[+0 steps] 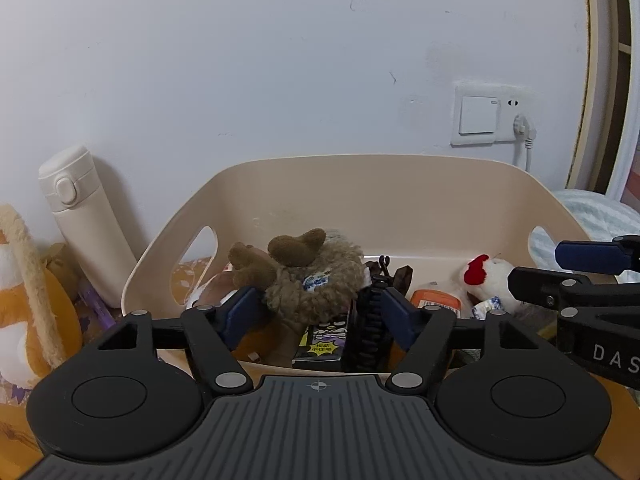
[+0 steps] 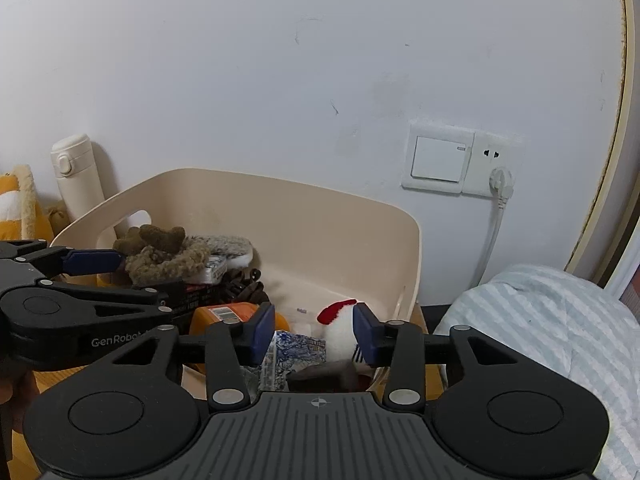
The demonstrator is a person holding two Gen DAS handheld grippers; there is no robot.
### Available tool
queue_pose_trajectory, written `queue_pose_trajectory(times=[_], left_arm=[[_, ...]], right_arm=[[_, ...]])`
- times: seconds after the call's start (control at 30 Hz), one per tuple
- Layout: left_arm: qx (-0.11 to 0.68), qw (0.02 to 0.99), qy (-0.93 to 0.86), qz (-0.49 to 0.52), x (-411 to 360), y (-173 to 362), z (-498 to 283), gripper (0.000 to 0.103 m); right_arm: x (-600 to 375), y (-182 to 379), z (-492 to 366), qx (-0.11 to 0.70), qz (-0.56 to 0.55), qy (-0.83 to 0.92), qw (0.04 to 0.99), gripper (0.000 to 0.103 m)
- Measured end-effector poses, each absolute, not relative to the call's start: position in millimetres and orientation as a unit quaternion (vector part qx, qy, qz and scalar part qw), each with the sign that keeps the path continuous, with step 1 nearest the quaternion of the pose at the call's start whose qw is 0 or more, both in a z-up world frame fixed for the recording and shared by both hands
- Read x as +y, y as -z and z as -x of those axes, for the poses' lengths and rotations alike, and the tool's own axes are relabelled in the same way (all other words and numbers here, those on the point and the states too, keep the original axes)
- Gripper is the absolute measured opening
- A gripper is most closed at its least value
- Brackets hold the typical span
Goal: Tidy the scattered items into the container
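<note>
- The beige container [image 1: 372, 200] stands against the far wall on the table, already holding most of the clutter: a brown plush toy [image 1: 308, 276], a black comb [image 1: 370, 328], an orange packet [image 1: 436, 300] and a small white toy with a red crest [image 1: 486, 276].
- The left gripper [image 1: 320, 316] hangs over the near left part of the container, its pads wide apart on either side of the brown plush toy and holding nothing; probably it is placed there to drop or settle things in the pile.
- The right gripper [image 2: 314, 334] sits over the near right corner, jaws open with the white toy between the pads; whether a pad touches it I cannot tell.
- The left view alone shows an orange and white soft toy [image 1: 24, 300] outside the container at far left, beside a cream flask [image 1: 86, 216]; these may yet need tidying.
- The right view alone shows a blue-printed wrapper [image 2: 298, 350] beneath the white toy, and a striped bed cover [image 2: 560, 328] to the right.
</note>
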State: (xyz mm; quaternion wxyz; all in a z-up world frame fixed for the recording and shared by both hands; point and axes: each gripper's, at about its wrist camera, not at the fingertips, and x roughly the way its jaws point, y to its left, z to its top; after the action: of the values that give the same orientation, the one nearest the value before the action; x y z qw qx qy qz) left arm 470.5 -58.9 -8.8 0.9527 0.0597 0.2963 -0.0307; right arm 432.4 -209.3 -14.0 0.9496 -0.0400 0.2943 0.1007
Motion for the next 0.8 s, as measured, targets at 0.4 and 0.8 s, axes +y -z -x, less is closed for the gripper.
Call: queue_pose_trajectory(times=[0.4,0.8], left_arm=[[0.289,0.956,0.035,-0.044,-57.1,4.7,-460.0,0.086],[0.259,0.964,0.019,-0.063,-47.0,-11.7,-422.2,0.089]], right_arm=[[-213.2,6.5,-422.9,0.279,0.020,-0.106,0.954,0.071],[-218.2,-11.9,-390.7,0.253,-0.018,-0.099,0.962,0.098]])
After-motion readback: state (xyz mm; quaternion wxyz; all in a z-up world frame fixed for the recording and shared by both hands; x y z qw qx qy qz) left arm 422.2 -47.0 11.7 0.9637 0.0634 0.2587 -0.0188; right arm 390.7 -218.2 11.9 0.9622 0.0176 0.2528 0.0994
